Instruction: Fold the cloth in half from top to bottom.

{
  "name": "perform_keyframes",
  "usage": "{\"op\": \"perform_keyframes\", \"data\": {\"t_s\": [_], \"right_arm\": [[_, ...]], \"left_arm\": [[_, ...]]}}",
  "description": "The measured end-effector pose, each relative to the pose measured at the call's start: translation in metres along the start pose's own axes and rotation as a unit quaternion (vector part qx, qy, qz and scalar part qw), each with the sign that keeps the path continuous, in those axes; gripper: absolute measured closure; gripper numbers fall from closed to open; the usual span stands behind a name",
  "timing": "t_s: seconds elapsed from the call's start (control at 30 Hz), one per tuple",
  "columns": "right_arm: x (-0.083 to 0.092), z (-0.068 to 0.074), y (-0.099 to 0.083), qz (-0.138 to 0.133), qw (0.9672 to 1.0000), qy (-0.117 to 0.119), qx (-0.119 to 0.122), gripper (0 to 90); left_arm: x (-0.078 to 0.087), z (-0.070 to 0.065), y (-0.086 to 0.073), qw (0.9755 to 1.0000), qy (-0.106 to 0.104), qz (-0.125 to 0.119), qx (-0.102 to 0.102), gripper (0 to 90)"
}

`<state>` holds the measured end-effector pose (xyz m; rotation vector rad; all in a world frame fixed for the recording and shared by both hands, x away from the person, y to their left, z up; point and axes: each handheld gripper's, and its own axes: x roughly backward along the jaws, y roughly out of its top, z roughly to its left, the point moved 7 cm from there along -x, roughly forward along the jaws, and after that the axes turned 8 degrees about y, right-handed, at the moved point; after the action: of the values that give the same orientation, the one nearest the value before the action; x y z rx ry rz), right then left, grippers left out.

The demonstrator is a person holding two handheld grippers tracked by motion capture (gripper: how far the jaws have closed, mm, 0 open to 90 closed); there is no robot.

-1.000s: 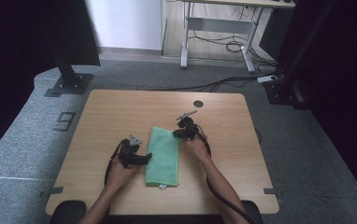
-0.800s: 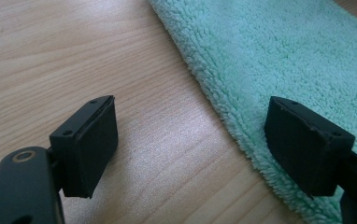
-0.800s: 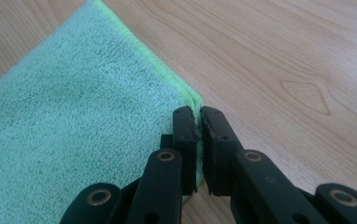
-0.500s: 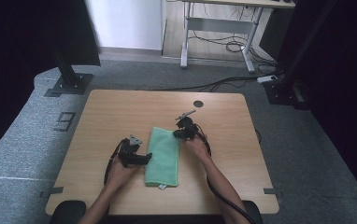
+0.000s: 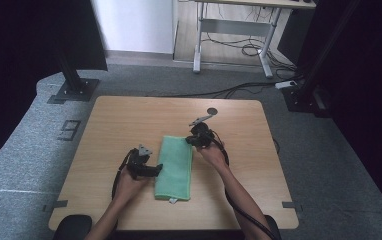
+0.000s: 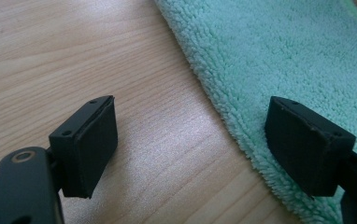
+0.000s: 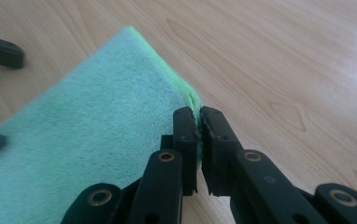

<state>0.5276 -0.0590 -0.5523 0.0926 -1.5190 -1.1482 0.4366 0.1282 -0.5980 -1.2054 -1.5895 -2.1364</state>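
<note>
Pinching the far right edge of the green towel (image 7: 88, 140), my right gripper (image 7: 198, 122) has begun lifting it off the table (image 5: 114, 120). My left gripper (image 6: 190, 140) waits open astride the towel's left edge, so I judge a fold is starting.

Two handheld black grippers, bare forearms, no sleeves.
Left gripper (image 5: 155, 169): flat matte pads (image 6: 92, 144), small screw holes, grey triangular plate on top. Right gripper (image 7: 199, 140): brass-ringed pivots on linkages, black cable trailing along forearm.
</note>
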Motion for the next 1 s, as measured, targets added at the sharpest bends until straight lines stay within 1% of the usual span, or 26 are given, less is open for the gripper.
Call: {"op": "perform_keyframes", "data": {"t_s": [0.2, 0.27, 0.5, 0.7, 0.8, 1.0], "right_arm": [[0.018, 0.014, 0.008, -0.019, 0.9996, 0.012, 0.017, 84.0], [0.027, 0.021, 0.01, -0.026, 0.9992, 0.018, 0.026, 84.0], [0.052, 0.042, 0.01, -0.04, 0.9975, 0.03, 0.049, 84.1], [0.069, 0.061, 0.001, -0.043, 0.996, 0.052, 0.057, 84.1], [0.073, 0.07, -0.006, -0.043, 0.9952, 0.065, 0.058, 84.1], [0.077, 0.086, -0.022, -0.037, 0.9938, 0.083, 0.064, 84.1]], "left_arm": [[0.0, 0.0, 0.0, 1.0, 0.002, 0.001, 0.001, 17.3], [0.0, 0.0, 0.0, 1.0, 0.002, 0.001, 0.001, 17.3], [0.0, 0.0, 0.0, 1.0, 0.003, 0.0, 0.002, 17.3], [0.0, 0.0, 0.0, 1.0, 0.003, 0.0, 0.002, 17.3], [0.0, 0.0, 0.0, 1.0, 0.004, 0.001, 0.002, 17.3], [0.0, 0.0, 0.0, 1.0, 0.004, 0.001, 0.002, 17.3]]}}
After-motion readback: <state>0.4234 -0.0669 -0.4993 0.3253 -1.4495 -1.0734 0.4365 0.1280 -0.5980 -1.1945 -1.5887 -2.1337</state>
